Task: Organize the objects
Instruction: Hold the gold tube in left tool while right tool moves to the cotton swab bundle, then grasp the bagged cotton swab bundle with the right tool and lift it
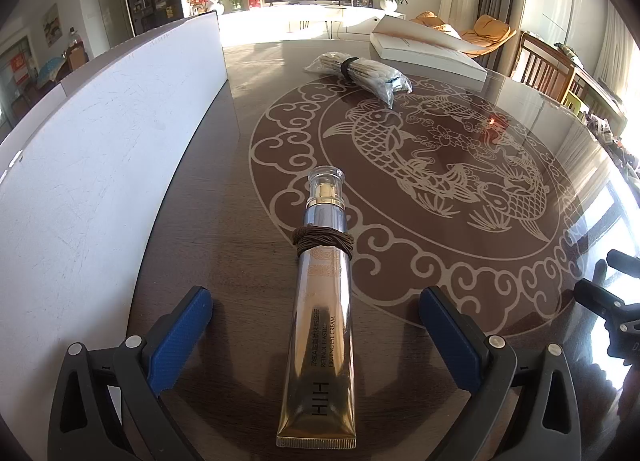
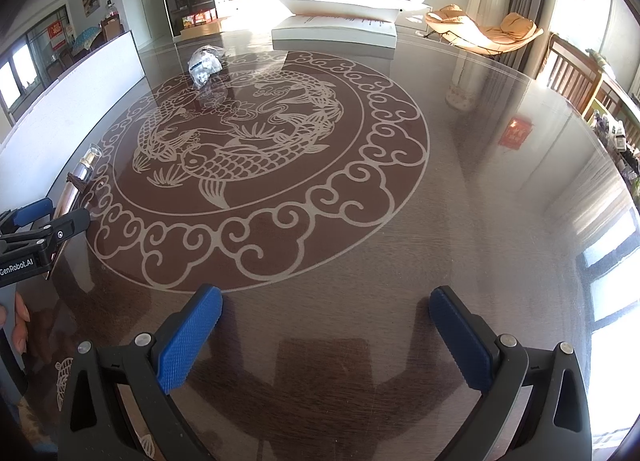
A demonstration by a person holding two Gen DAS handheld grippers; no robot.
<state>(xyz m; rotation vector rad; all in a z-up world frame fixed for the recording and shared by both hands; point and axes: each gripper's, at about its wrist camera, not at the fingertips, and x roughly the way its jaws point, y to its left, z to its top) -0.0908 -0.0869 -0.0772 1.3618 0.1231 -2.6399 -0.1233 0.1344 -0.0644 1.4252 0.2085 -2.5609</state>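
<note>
A gold cream tube (image 1: 320,345) lies flat on the tabletop (image 1: 460,261), with a brown cord (image 1: 323,244) wound around it just below its clear cap (image 1: 325,191). The left gripper (image 1: 316,325) straddles it: the jaws stand wide open, one blue pad on each side of the tube, neither touching it. The tube's long axis runs straight away from the jaws, crimped end nearest the camera and cap pointing off toward the middle of the table. So the tube lies along the line of the fingers, and the jaws would close across its narrow width.

The right gripper (image 2: 326,325) hangs over a bare stretch of tabletop, jaws also wide open and holding nothing. From its view the tube shows far off to its left, beside the left gripper, so the left hand is plainly the nearer one.

Further back, a bag of cotton swabs (image 1: 360,75) bound with a dark band lies near a white box (image 1: 424,49), well apart from the tube. A white board (image 1: 100,165) stands along the left edge.

I judge the next move to be closing the left jaws on the tube's body; being flat and glossy, it may slip or squash if pinched too near the crimp.
</note>
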